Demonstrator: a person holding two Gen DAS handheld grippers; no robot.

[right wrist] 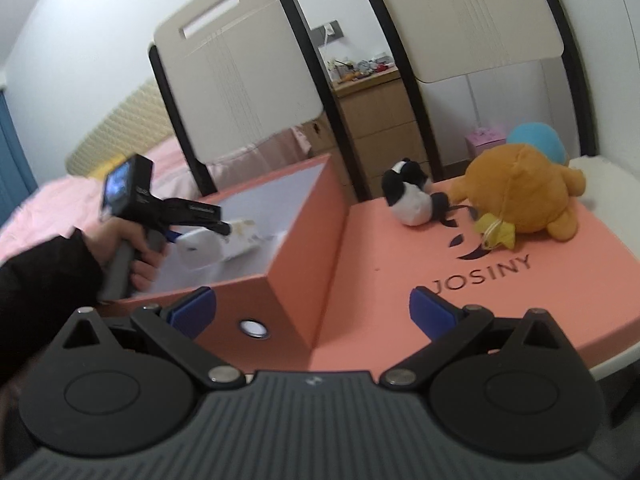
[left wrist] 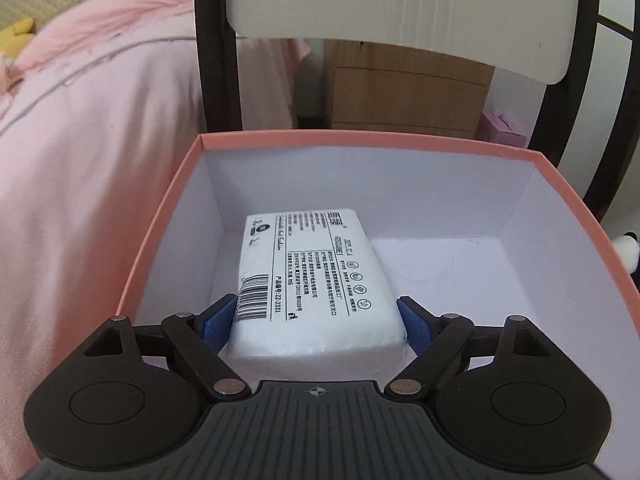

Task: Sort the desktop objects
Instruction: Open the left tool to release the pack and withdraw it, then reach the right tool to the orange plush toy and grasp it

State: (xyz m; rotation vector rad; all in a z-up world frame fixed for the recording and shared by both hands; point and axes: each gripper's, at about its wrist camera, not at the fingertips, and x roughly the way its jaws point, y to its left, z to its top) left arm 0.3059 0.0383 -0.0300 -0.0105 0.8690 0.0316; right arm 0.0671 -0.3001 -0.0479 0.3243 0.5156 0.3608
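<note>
Nearest the left wrist camera, the left gripper (left wrist: 318, 320) had its blue fingers (left wrist: 219, 318) set wide, one against each long side of the white tissue pack (left wrist: 316, 272), label and barcode facing up. The pack hung inside the open pink box (left wrist: 360, 138), near its left wall, tilted with its far end lower. Whether that end already touched the white floor could not be told. The step in hand appeared to be placing the pack in the box. The next move likely called for lowering it until it lay flat, spreading the fingers clear of its sides, then lifting out without catching the box rim.

The right gripper (right wrist: 312, 312) hovered with its fingers spread wide and nothing between them, just over the box's near corner. Beyond it the box lid (right wrist: 400, 280) lay on the counter (right wrist: 616, 360), carrying a panda plush (right wrist: 408, 196) and an orange plush (right wrist: 520, 196), close together, with a blue plush (right wrist: 536, 136) behind. These were probably the next things to sort, and the right gripper would need to reach forward for the panda first.
</note>
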